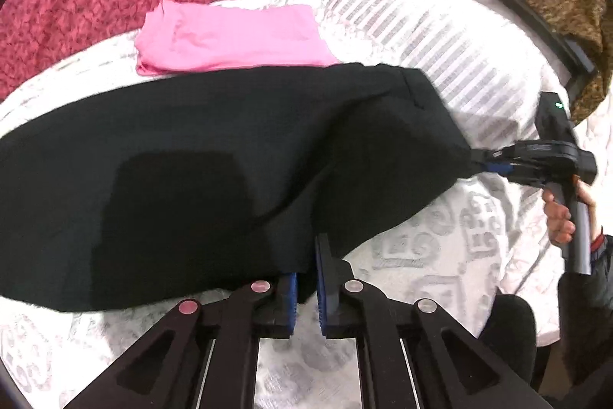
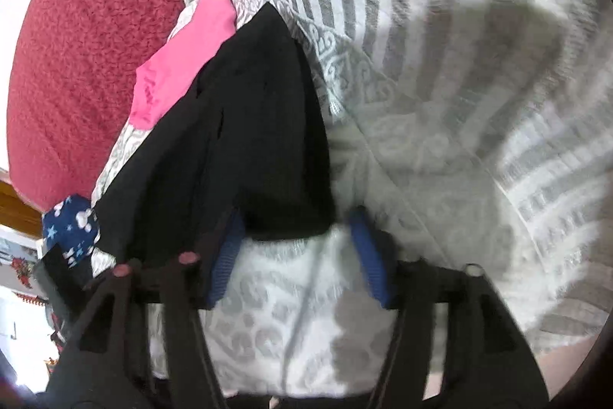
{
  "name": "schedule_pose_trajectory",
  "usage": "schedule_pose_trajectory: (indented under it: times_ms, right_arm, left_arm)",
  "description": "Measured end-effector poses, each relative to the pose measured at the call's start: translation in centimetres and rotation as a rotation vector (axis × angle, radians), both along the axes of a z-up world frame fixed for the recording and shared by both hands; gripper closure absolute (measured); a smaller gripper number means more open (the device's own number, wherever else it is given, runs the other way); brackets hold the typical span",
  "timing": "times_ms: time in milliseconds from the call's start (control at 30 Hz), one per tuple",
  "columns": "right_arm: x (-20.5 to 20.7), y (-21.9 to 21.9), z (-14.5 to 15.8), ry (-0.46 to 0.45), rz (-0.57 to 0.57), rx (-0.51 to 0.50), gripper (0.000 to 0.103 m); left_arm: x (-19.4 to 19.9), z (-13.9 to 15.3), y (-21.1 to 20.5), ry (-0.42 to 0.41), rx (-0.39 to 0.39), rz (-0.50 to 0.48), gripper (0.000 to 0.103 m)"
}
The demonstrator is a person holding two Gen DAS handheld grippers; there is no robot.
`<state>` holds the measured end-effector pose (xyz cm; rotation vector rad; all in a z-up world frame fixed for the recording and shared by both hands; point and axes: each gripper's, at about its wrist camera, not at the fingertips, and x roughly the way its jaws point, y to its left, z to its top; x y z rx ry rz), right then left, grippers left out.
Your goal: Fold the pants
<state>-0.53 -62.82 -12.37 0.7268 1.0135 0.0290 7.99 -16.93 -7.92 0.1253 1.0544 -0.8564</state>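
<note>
1. The black pants (image 1: 199,179) hang across the frame's middle over the bed (image 1: 440,255), long axis left-right.
2. The left gripper (image 1: 305,288) fingers clamp their lower edge.
3. The right gripper (image 1: 483,160) meets the right corner (its fingers look spread, cloth against one).

Both wrist views look down close over the bed (image 1: 440,37), sharing the black pants (image 1: 191,160).
</note>
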Motion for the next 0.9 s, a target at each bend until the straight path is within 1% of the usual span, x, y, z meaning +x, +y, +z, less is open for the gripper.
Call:
schedule_pose_trajectory:
  times_ms: [33,67,100,133,167,200,233,267,300,333,367,400,433,467,533,567,600,633,700,733,800,867,900]
  right_arm:
    - [0.3,0.1,0.5,0.018,-0.034,-0.057,0.092]
    - [0.1,0.0,1.3,0.01,-0.056,-0.096,0.095]
    - [-0.5,-0.2,2.5,-0.027,-0.067,-0.113,0.099]
    - [-0.9,-0.3,3.1,-0.03,-0.078,-0.156,0.103]
    - [-1.3,-0.3,3.8,-0.005,-0.116,-0.291,0.103]
    - [-1.9,-0.6,4.5,0.018,-0.181,-0.486,0.103]
    - [-2.4,-1.3,4.6,0.034,-0.207,-0.551,0.103]
    - [-2.7,-1.9,4.5,0.037,-0.199,-0.501,0.103]
    - [-3.2,-2.6,4.3,0.022,-0.176,-0.386,0.103]
    - [-3.5,-2.5,4.4,0.005,-0.153,-0.343,0.102]
    - [-3.8,-1.8,4.7,-0.007,-0.125,-0.355,0.099]
    - [-3.8,-0.3,5.1,-0.02,-0.082,-0.404,0.099]
    - [-3.7,0.8,5.4,-0.035,-0.048,-0.421,0.099]
    - [-3.5,2.2,5.8,-0.059,0.005,-0.415,0.098]
    - [-2.6,4.6,6.3,-0.092,0.083,-0.38,0.091]
    - [-2.2,5.5,6.5,-0.099,0.109,-0.374,0.084]
    - [-1.9,6.8,6.6,-0.112,0.143,-0.369,0.079]
    - [-1.2,8.7,6.9,-0.133,0.19,-0.361,0.075]
    - [0.2,12.4,7.1,-0.158,0.276,-0.344,0.072]
    - [0.9,13.9,7.0,-0.166,0.312,-0.333,0.072]
    - [2.0,16.6,6.7,-0.171,0.374,-0.313,0.069]
    - [3.3,19.9,6.5,-0.171,0.451,-0.303,0.068]
    - [3.9,22.1,6.4,-0.167,0.499,-0.314,0.068]
  left_arm:
    - [-0.7,0.8,0.5,-0.021,-0.006,0.001,0.097]
    - [-1.3,1.3,0.9,-0.03,-0.006,0.003,0.097]
    - [-1.7,1.5,1.3,-0.03,-0.007,0.005,0.097]
    - [-1.8,1.5,1.6,-0.025,-0.007,0.007,0.097]
    - [-2.1,1.3,2.0,-0.003,-0.015,0.007,0.097]
    - [-2.2,0.9,2.2,0.012,-0.017,0.004,0.097]
    - [-2.2,0.6,2.2,0.021,-0.01,0.001,0.097]
    - [-2.3,0.1,2.1,0.026,0.01,0.003,0.097]
    - [-2.3,-0.4,2.0,0.03,0.025,0.008,0.097]
    - [-2.3,-0.6,2.0,0.037,0.031,0.013,0.097]
    - [-2.3,-0.8,2.0,0.049,0.031,0.019,0.097]
    - [-2.3,-0.9,2.0,0.057,0.028,0.021,0.097]
    - [-2.4,-0.7,2.1,0.062,0.025,0.019,0.095]
    - [-2.6,-0.5,2.2,0.061,0.025,0.016,0.095]
    - [-3.0,0.2,2.9,0.048,0.029,0.023,0.093]
    - [-3.0,0.6,3.6,0.035,0.03,0.042,0.091]
    - [-2.9,0.9,4.4,0.028,0.029,0.062,0.085]
    - [-2.5,1.2,5.5,0.02,0.028,0.096,0.079]
    - [-1.2,1.8,8.8,0.011,0.032,0.203,0.075]
    - [-0.7,2.0,10.0,0.01,0.033,0.237,0.075]
    - [0.7,2.6,13.9,0.005,0.032,0.348,0.075]
    - [2.1,3.6,18.8,-0.016,0.038,0.479,0.075]
    - [2.7,4.0,21.1,-0.027,0.038,0.535,0.075]
